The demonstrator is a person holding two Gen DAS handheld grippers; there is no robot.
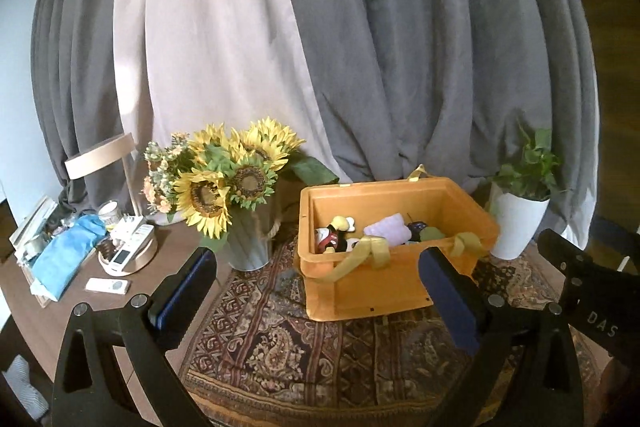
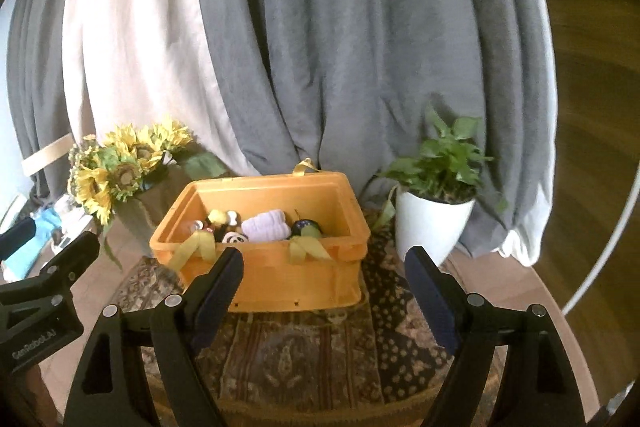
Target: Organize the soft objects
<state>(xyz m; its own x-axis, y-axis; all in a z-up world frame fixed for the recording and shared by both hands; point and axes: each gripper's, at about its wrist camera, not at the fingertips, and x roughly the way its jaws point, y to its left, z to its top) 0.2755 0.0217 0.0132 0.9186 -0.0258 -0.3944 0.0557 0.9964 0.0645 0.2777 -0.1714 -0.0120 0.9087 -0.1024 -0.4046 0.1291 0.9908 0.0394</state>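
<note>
- The left gripper [image 1: 316, 269] is hovering above the patterned rug [image 1: 304, 343] with its two dark fingers spread wide and nothing sitting between them
- The right gripper [image 2: 324, 273] is hanging over the same rug, fingers likewise standing far apart and gripping nothing
- An orange bin [image 1: 368, 291] is sitting on the rug just beyond both grippers, with yellow ribbon handles [image 1: 362, 255] draping over its near rim
- Soft toys are lying inside the bin: a Mickey Mouse plush [image 1: 334, 233] is resting at its left end, a folded lavender cloth [image 1: 390, 227] is lying in the middle, and a dark purple and green plush [image 1: 424, 231] is sitting at the right end
- In the right wrist view a small panda-faced plush [image 2: 235, 237] is peeking over the near rim
- A vase of sunflowers [image 1: 228, 179] is standing just left of the bin, and a white potted plant [image 1: 516, 223] is standing to its right
- Grey and pale curtains [image 1: 400, 47] are hanging behind everything
- Further left on the wooden table [image 1: 172, 247], a round tray of remote controls [image 1: 128, 251], a blue cloth bag [image 1: 68, 255] and a desk lamp [image 1: 102, 157] are sitting well apart from the bin
</note>
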